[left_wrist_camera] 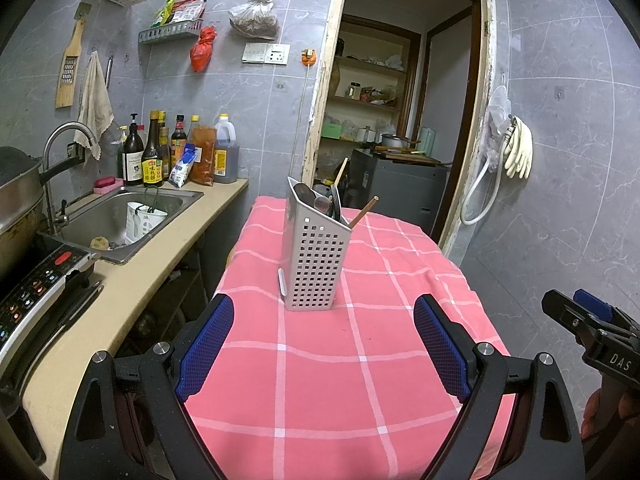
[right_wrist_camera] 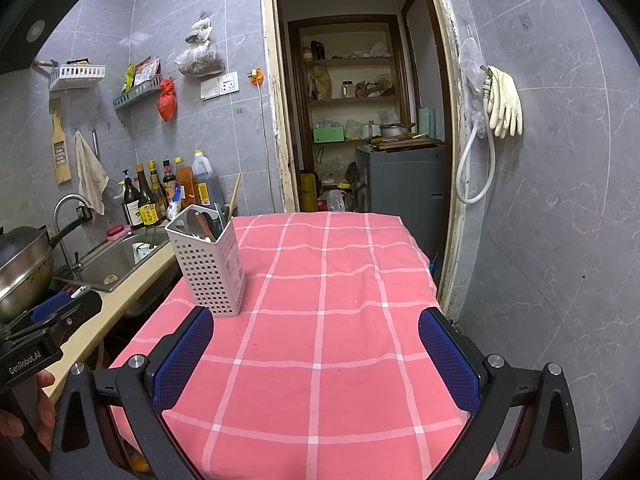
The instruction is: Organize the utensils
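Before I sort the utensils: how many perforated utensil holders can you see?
2: a grey holder standing on the pink checked cloth, utensils inside, and a white one in the sink.

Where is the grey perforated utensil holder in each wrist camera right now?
Left wrist: grey perforated plastic utensil holder stands centre frame, ahead of the open left gripper.
Right wrist: the holder stands left of centre, on the table's left edge.
Shared landmark: pink checked tablecloth.
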`<state>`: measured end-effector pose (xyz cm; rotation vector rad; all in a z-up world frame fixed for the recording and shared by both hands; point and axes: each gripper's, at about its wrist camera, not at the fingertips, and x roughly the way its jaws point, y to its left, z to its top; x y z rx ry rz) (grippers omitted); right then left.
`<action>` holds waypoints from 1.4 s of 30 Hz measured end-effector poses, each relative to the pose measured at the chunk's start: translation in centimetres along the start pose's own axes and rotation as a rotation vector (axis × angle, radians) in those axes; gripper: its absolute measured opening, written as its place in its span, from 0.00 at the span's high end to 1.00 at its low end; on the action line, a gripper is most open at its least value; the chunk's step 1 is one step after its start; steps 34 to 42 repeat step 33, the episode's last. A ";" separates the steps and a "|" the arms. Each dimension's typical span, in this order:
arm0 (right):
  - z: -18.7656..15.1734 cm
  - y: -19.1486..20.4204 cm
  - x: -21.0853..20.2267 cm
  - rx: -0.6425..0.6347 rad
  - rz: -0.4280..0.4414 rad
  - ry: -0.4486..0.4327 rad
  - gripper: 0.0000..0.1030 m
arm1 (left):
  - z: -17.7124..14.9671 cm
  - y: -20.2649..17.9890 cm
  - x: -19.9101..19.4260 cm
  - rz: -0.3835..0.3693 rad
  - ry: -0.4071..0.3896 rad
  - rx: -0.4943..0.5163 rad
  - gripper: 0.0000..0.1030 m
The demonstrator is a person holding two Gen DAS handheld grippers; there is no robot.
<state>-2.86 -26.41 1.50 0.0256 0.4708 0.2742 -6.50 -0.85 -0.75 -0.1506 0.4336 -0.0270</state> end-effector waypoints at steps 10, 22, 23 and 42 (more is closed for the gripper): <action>0.0 0.3 0.0 -0.001 -0.002 -0.001 0.00 | 0.1 0.2 0.2 0.005 0.001 0.000 0.15; 0.0 0.2 0.0 -0.001 -0.002 0.001 0.00 | 0.3 0.0 0.3 0.010 0.008 0.014 0.15; 0.1 0.2 0.0 -0.001 -0.002 0.001 0.00 | 0.3 0.0 0.3 0.013 0.010 0.019 0.15; 0.1 0.1 0.1 0.000 -0.001 0.003 0.00 | -0.1 0.1 0.9 0.025 0.024 0.035 0.15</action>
